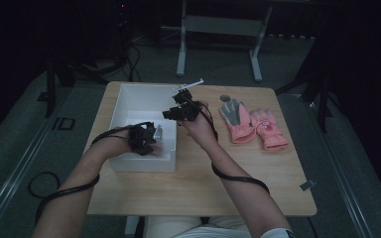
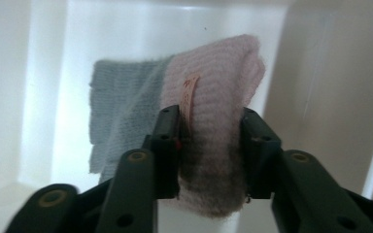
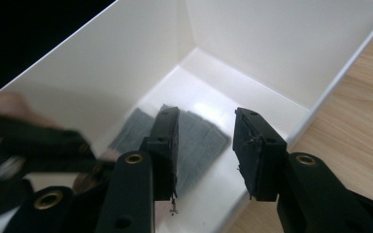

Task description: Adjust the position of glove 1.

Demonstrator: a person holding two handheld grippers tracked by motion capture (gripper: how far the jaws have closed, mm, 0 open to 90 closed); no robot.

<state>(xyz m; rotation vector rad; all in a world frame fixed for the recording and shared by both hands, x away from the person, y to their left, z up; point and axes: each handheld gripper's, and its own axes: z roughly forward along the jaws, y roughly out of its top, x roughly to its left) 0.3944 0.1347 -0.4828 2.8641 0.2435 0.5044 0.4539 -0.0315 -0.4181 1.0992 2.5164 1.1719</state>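
Inside the white bin (image 1: pixel 129 99), the left gripper (image 2: pixel 209 145) has its fingers clamped on a folded pink-and-grey knitted cloth (image 2: pixel 213 97), lowering it toward the floor; next, release. The right gripper (image 3: pixel 206 145) hovers over the rim, fingers apart and empty.

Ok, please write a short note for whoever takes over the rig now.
Left claw: shut on the pink knit piece, inside the white box.
Right claw: open, empty, above the box's edge.
Grey knit fabric lies on the box floor; two pink gloves lie on the table beside the box.
Done: the knitwear is in the box.
Left: release the pink piece; perhaps the gloves follow.
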